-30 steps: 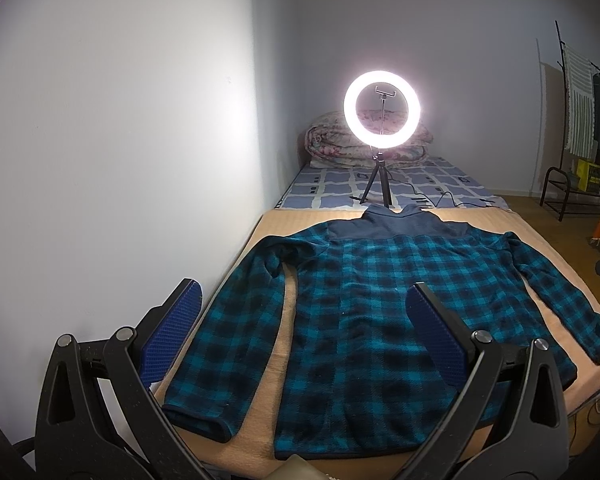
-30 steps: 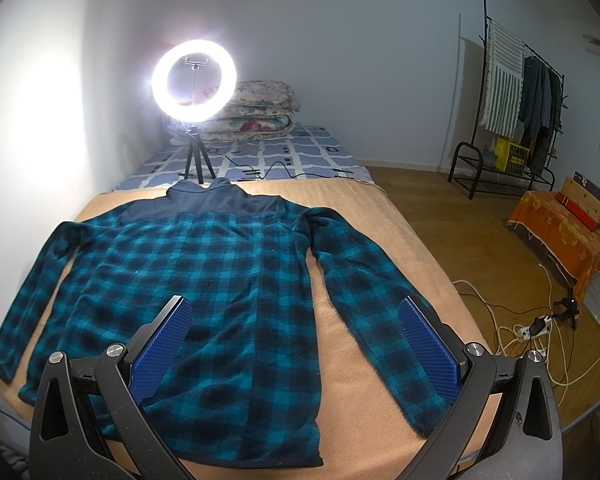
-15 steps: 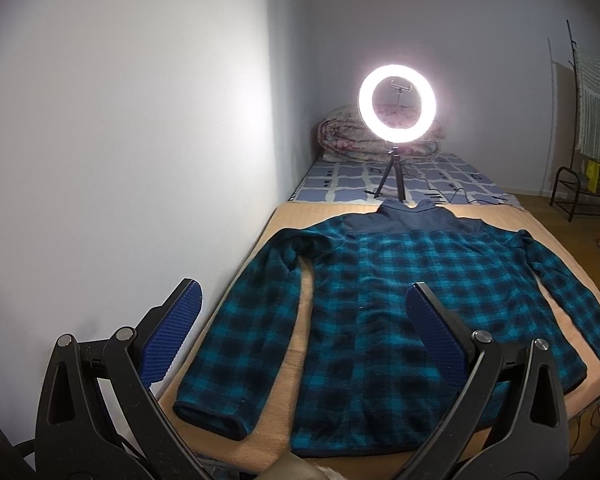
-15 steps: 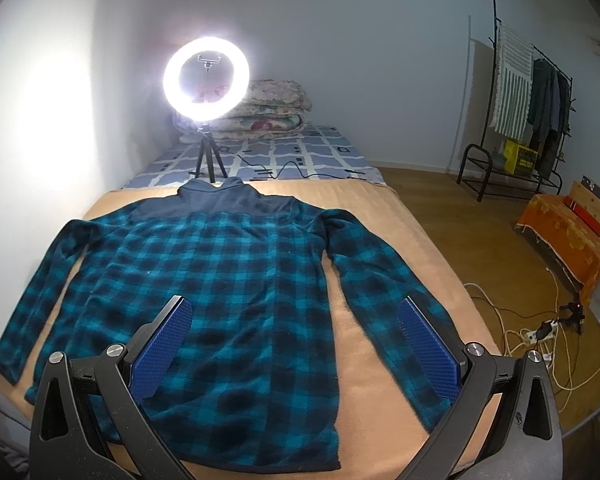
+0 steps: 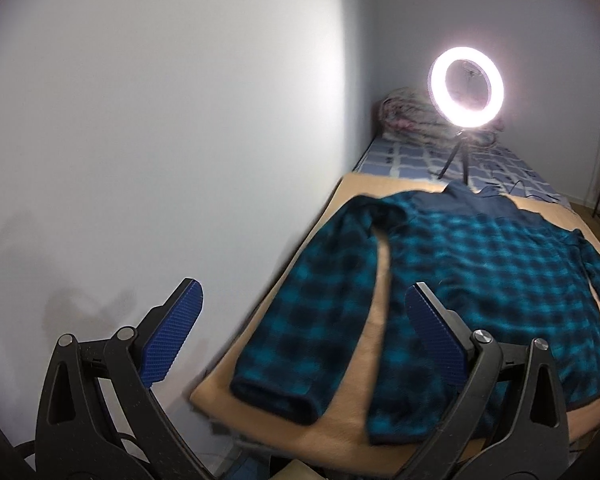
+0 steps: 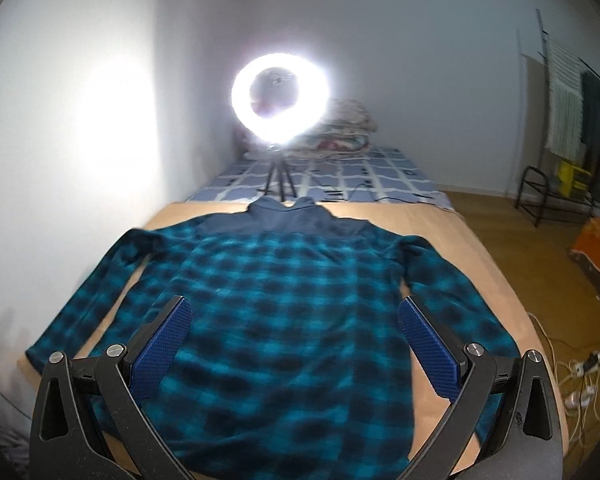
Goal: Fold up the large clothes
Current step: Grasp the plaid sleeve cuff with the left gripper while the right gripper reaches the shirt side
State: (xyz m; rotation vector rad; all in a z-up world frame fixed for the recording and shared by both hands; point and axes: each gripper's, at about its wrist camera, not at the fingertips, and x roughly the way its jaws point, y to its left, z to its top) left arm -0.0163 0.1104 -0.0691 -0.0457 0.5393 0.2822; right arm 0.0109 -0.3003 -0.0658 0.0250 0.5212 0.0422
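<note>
A teal and black plaid shirt [image 5: 468, 280] [image 6: 292, 280] with a navy yoke lies flat, sleeves spread, on the tan blanket [image 5: 378, 344] [image 6: 480, 248] of a bed. My left gripper [image 5: 303, 292] hovers over the bed's near left corner, above the left sleeve [image 5: 320, 320] and its cuff [image 5: 274, 396]. Its jaws are closing a little but still stand wide, with nothing between them. My right gripper [image 6: 295, 302] stands open above the lower middle of the shirt's body, holding nothing.
A white wall [image 5: 160, 140] runs along the bed's left side. A lit ring light [image 5: 436, 84] [image 6: 244, 112] on a tripod stands behind the collar, before folded quilts [image 6: 348, 128]. A clothes rack [image 6: 560, 152], an orange box [image 6: 596, 240] and floor cables [image 6: 580, 368] are at the right.
The left gripper has swung left towards the wall and sunk, bringing the left sleeve under it. The right gripper has shifted left from the right sleeve to over the shirt's body.
</note>
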